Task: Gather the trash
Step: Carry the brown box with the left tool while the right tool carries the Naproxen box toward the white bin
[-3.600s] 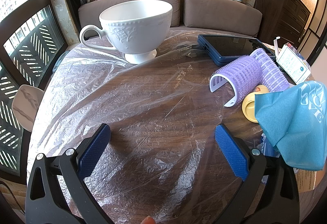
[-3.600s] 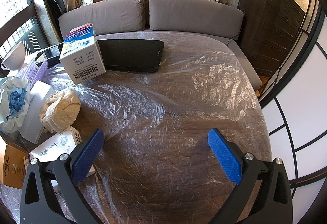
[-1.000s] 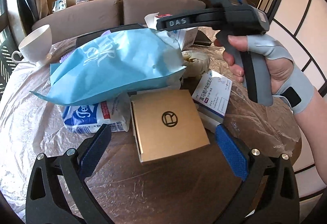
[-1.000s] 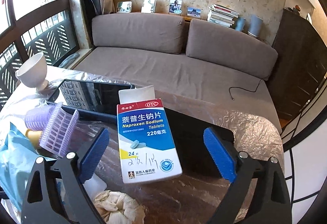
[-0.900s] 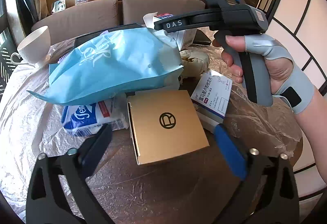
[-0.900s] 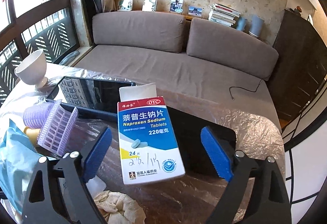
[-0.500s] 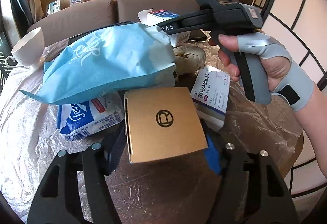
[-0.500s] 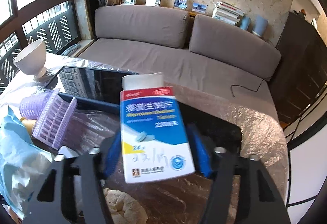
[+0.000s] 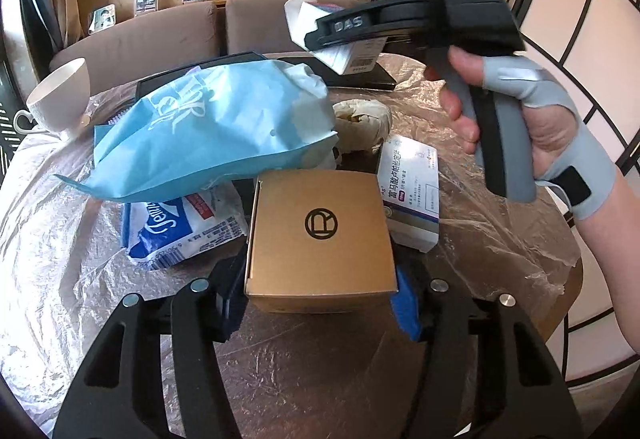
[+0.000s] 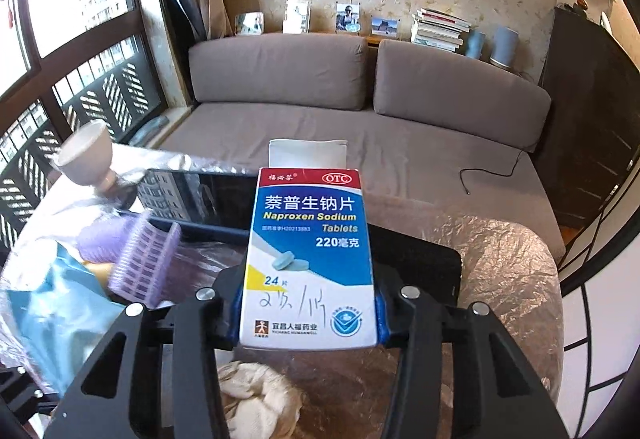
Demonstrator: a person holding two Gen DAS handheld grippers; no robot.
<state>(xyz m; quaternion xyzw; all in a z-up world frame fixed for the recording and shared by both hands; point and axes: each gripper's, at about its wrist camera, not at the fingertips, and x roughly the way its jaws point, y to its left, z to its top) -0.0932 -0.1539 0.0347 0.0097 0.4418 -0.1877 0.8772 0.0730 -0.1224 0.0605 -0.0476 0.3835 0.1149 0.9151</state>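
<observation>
I see a brown cardboard box with a round logo on the table; my left gripper clamps its 2 sides. My right gripper squeezes a blue-white medicine box held above the table.

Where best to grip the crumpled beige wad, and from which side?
Pinch the wad across its rounded middle, from above. It lies low on the table, hemmed in by the blue bag and a white box, so side approaches look crowded.
</observation>
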